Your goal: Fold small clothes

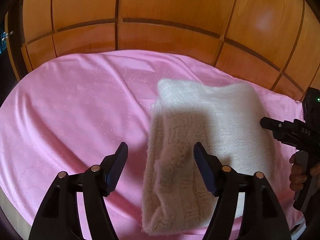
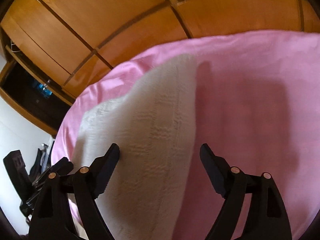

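Observation:
A cream knitted garment (image 1: 200, 136) lies folded into a thick rectangle on the pink bed sheet (image 1: 70, 110). My left gripper (image 1: 161, 150) is open and empty, hovering over the garment's near left edge. The right gripper also shows at the right edge of the left wrist view (image 1: 266, 123), beside the garment's right side. In the right wrist view the garment (image 2: 144, 130) fills the left centre, and my right gripper (image 2: 160, 152) is open and empty just above it.
A wooden panelled wardrobe (image 1: 160, 16) stands right behind the bed. In the right wrist view an open dark compartment (image 2: 30, 96) and a white wall are at the left. The other gripper's body (image 2: 40, 176) is at lower left.

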Demonstrator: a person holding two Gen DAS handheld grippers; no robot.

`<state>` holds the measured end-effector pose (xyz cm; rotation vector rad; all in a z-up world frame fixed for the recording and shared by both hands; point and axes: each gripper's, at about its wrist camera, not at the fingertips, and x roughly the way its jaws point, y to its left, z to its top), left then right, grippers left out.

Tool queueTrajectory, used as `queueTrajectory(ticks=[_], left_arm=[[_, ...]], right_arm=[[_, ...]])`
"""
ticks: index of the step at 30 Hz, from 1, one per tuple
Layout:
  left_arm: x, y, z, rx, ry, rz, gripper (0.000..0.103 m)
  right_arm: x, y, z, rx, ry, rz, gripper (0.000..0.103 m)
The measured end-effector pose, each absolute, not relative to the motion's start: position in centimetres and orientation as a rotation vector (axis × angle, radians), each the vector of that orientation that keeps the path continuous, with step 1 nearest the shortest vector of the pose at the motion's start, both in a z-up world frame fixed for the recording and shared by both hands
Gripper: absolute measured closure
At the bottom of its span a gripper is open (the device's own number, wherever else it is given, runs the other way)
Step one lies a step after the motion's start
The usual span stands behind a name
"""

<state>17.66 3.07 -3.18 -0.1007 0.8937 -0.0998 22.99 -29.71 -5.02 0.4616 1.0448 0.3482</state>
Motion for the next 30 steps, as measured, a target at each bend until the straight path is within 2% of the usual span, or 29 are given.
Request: queueTrajectory(ticks=[4, 9, 11, 12, 15, 16, 17, 19, 24, 30], left_arm=[[18.1, 3.2, -4.7, -0.106, 0.927, -0.107, 0.033], [18.3, 3.6, -6.0, -0.122, 0.939, -0.126, 0.033], [18.3, 3.7, -6.2, -0.132, 0.938, -0.142, 0.033], [18.4, 3.8, -6.4, -0.136, 0.941, -0.151, 0.033], [18.6, 4.4, -7.4, -0.203, 0.954, -0.215, 0.045], [18.6, 4.8, -7.7, -0.253, 0.956, -0.257, 0.058], [18.6, 5.2, -8.0, -0.303, 0.958, -0.305, 0.070], [18.2, 5.6, -8.0, -0.341, 0.934, -0.349, 0.079], [17.5, 6.3, -7.4, -0.452, 0.904, -0.417, 0.084], [17.6, 0.7, -3.4, -0.385, 0.831, -0.582, 0.085]], right_arm=[[22.9, -29.1, -6.6, 0.485, 1.082, 0.421, 0.009], [22.9, -28.0, -8.1, 0.523, 1.113, 0.519, 0.008], [23.2, -27.0, -8.4, 0.521, 1.117, 0.553, 0.012], [23.2, -26.6, -8.4, 0.509, 1.119, 0.554, 0.017], [23.2, -25.9, -8.0, 0.501, 1.112, 0.575, 0.037], [23.0, -25.8, -7.6, 0.497, 1.106, 0.576, 0.045], [22.8, -25.6, -7.1, 0.486, 1.097, 0.575, 0.048], [22.0, -25.0, -5.6, 0.440, 1.069, 0.571, 0.056], [20.4, -23.9, -1.8, 0.365, 0.979, 0.586, 0.059], [17.1, -27.7, 3.1, 0.343, 0.856, 0.538, 0.060]])
